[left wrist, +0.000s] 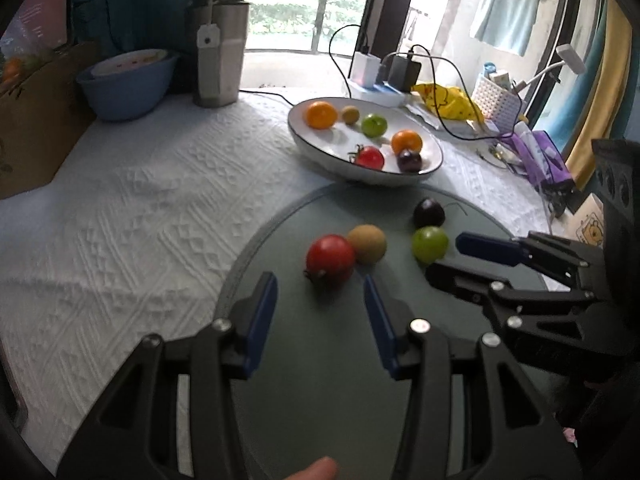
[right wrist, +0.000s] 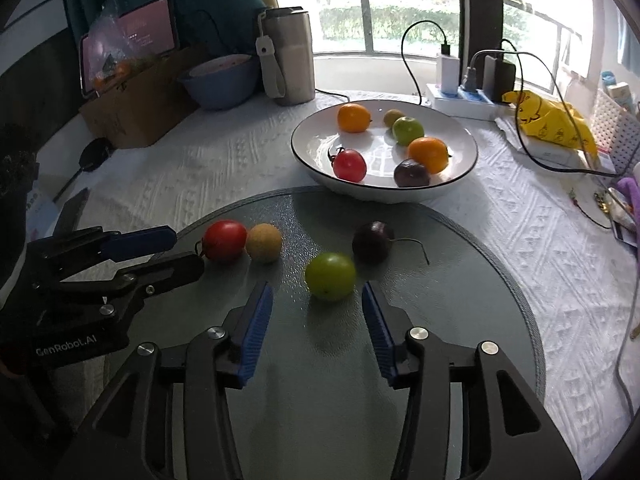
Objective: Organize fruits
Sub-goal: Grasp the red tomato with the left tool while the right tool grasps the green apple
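Fruit is partly sorted: in the left view the bowl [left wrist: 434, 160], far, holds six; tomato [left wrist: 330, 258], tan fruit [left wrist: 367, 243], green [left wrist: 430, 243] and plum [left wrist: 428, 212] wait on the mat [left wrist: 320, 360]; left gripper [left wrist: 320, 300] gapes near the tomato; in the right view the right gripper [right wrist: 318, 310] gapes, empty, just before the green fruit.

Daylight is pouring in from the far window [right wrist: 400, 12], blowing it out and glaring off the white bowl [right wrist: 308, 148]; fisheye edges are bending and darkening, with near foreground softly blurring.
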A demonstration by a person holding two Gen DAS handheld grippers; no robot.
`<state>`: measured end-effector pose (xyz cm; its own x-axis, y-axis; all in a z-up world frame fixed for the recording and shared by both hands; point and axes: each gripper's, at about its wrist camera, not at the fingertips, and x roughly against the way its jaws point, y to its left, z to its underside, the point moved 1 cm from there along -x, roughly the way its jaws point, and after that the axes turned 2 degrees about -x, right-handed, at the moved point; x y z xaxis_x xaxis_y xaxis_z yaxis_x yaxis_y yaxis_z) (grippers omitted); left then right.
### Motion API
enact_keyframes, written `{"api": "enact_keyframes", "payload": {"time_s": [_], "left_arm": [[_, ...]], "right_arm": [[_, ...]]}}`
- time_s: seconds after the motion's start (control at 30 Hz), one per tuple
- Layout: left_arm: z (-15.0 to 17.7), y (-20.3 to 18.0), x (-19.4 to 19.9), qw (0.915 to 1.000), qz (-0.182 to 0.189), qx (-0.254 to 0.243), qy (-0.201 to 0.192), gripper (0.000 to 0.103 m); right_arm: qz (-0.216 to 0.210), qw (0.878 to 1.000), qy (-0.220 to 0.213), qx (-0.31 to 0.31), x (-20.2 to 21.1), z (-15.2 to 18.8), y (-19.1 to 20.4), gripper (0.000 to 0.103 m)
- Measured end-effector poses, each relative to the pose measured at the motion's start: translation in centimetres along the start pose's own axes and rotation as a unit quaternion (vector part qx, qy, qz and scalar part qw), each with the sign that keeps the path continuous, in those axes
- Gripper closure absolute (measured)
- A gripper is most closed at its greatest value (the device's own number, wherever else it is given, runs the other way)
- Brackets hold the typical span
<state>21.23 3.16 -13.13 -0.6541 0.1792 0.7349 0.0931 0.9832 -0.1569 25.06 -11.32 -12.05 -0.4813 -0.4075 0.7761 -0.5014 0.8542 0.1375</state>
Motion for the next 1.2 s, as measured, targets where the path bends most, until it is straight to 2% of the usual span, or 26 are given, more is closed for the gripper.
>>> {"api": "enact_keyframes", "payload": {"time_s": [0.3,0.57,0.83,0.93,1.2], "left_arm": [[-1.5,-0.2,-2.0,0.9993,0.008,-0.034,0.013,0.056],[-1.7,-0.2,-3.0,0.9985,-0.002,-0.049,0.023,0.056],[-1.6,-0.2,-2.9,0.9982,0.005,-0.059,0.011,0.06],[-1.6,-0.4,-2.7,0.998,0.005,-0.063,0.007,0.065],[-1.8,-0.5,-1.5,0.9981,0.004,-0.06,-0.01,0.069]], "right_arm": [[0.006,1.0,0.014,0.005,-1.4,-0.7,0.0,0.053],[0.013,1.0,0.021,0.015,-1.9,-0.7,0.0,0.053],[0.018,0.999,0.016,0.032,-1.8,-0.5,0.3,0.072],[0.015,0.999,0.016,0.034,-1.6,-0.3,0.4,0.072],[0.011,0.999,0.006,0.037,-0.7,-0.4,0.7,0.072]]}}
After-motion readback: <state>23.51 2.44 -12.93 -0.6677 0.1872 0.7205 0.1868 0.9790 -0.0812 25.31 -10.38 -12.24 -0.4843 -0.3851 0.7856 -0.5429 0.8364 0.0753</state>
